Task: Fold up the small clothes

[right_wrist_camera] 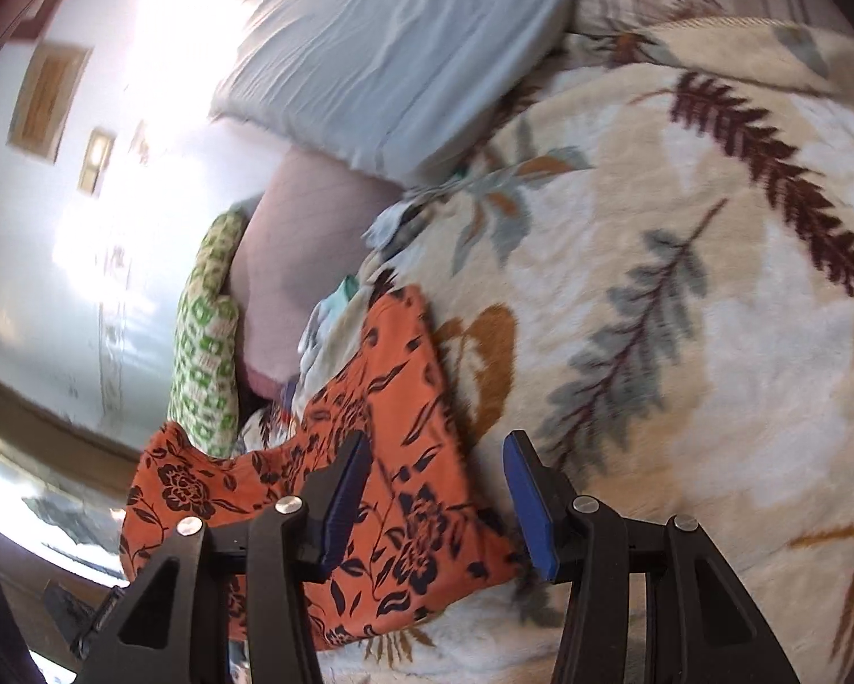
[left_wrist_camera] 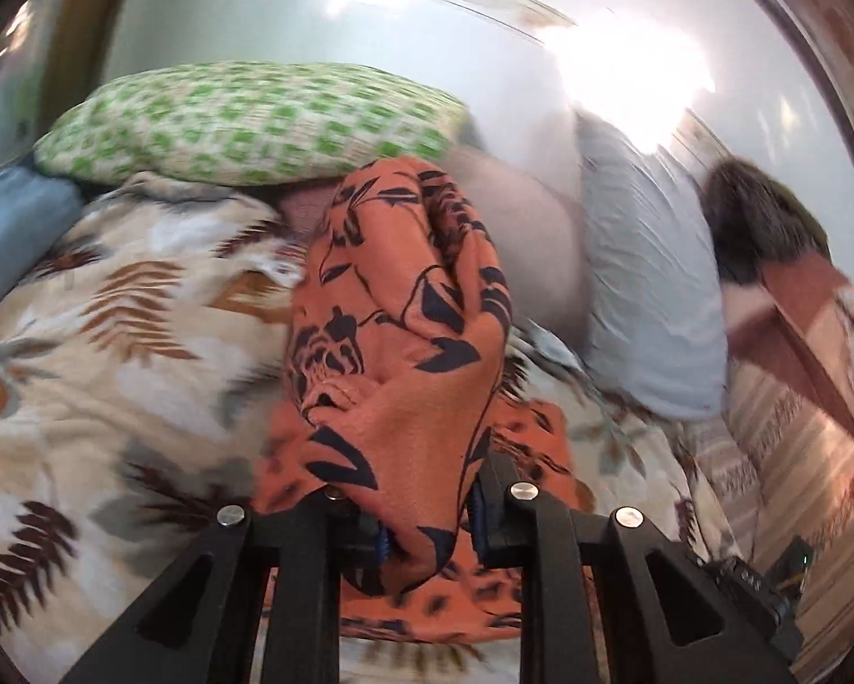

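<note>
I am clenching the left tongs on the orange garment, lifting a fold; right tongs are hanging released above it. Folding looks barely begun.

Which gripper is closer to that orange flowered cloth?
Left. The left gripper has a bunch of the orange cloth pinched between its jaws. The right gripper hangs open just over the cloth's edge, nothing between its jaws.
</note>
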`<state>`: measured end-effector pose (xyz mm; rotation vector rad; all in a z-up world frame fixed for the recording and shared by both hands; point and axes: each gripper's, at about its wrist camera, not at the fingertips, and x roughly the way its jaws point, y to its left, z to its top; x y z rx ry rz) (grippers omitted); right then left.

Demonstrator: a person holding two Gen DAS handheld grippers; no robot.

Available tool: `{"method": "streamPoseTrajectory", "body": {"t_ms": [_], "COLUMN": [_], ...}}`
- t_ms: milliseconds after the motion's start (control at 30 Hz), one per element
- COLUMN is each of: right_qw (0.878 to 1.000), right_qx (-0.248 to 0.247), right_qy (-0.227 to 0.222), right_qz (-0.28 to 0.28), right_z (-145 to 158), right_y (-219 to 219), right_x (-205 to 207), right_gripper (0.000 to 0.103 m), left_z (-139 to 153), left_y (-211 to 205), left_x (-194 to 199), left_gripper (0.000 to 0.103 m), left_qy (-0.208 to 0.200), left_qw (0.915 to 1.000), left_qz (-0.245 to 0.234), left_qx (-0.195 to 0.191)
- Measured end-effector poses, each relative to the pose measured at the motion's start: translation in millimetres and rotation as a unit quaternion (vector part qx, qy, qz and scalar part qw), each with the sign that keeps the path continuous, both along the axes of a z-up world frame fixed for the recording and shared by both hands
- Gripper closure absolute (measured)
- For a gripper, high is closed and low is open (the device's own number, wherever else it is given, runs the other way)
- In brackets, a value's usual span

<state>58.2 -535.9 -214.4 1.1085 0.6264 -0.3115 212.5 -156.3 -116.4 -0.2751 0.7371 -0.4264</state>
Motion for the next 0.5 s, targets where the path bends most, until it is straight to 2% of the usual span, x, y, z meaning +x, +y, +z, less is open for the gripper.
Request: {"method": "streamPoseTrajectory", "body": {"t_ms": [67, 233, 333, 400, 500], "right_qw": [1.0, 0.998, 0.997, 0.997, 0.997], "right_qx": [0.02, 0.031, 0.042, 0.051, 0.053], "right_qy": [-0.006, -0.013, -0.016, -0.017, -0.018], "right_qz": [-0.014, -0.045, -0.055, -0.056, -0.052], "right_z": [-3.6, -3.4, -5.5, -7.4, -7.7], "right_y": [-14.1, -42.8, -57.2, -61.7, -63.4], "right_x": [-6.6, -20.1, -23.7, -24.7, -23.1], "right_gripper": [0.051, 0.051, 0.051, 0.051, 0.051], "left_z": [-9.4, -71.1, -98.1, -99.0, -92.5], "left_y": [-43.2, -141.7, -168.7, -170.4, -169.0], "left_x": [-8.0, -21.8, -31.9, -35.1, -32.7], "left_gripper": [0.083, 0.082, 0.083, 0.082, 0.082], "left_qy": [0.003, 0.045, 0.036, 0.022, 0.031], "left_qw": [0.9993, 0.9904, 0.9853, 0.9845, 0.9848], "left_qz": [-0.031, -0.105, -0.109, -0.107, -0.108], "left_qx": [0.018, 0.078, 0.126, 0.137, 0.132]}}
